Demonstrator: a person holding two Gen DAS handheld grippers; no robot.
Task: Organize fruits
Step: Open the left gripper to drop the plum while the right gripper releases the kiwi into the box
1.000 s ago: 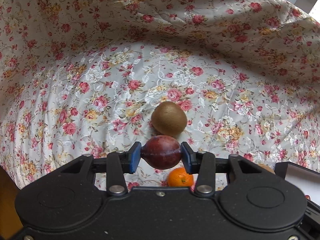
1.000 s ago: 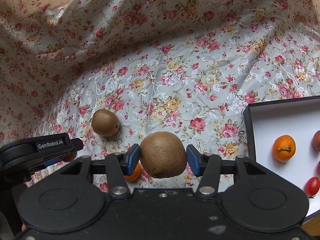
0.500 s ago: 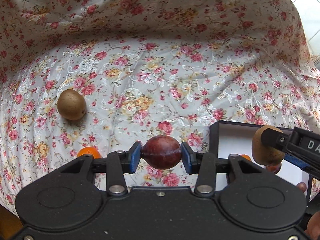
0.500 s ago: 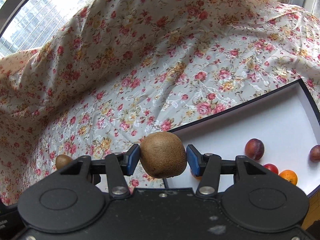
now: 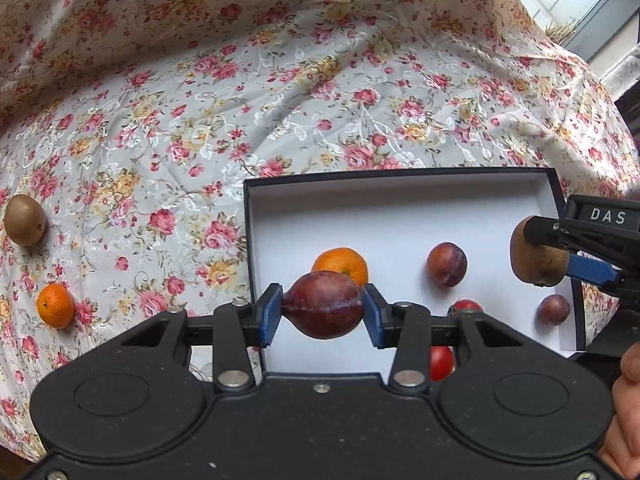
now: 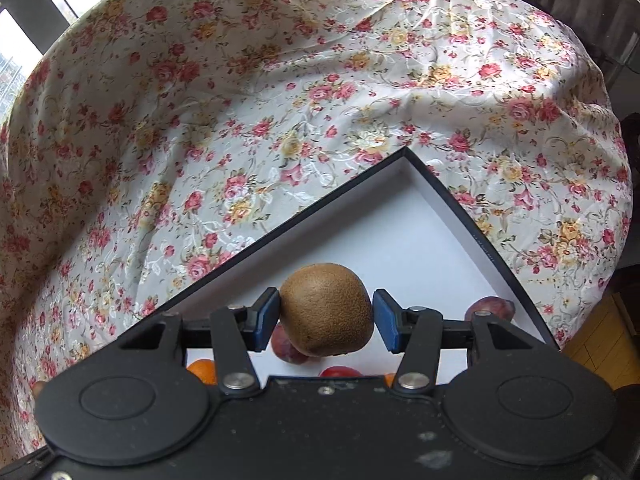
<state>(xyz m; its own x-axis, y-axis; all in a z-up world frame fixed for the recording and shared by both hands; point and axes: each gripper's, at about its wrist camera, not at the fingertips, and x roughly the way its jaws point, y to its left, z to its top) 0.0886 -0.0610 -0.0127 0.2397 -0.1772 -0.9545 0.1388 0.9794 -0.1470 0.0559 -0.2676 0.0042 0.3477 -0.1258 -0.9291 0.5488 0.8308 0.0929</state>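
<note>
Daylit windows (image 6: 16, 40) behind a floral-draped table (image 6: 280, 100), wooden floor (image 6: 600, 344).

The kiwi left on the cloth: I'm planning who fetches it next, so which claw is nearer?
Left. The left claw, shut on a plum, hangs at the box edge facing the loose kiwi; the right claw, holding its own kiwi, is over the box's far side.

I think I am working in a home. A flowered tablecloth (image 5: 280, 92) covers the table, a window (image 6: 24, 40) with daylight stands behind it, and I see wooden floor (image 6: 600, 340) beside.
</note>
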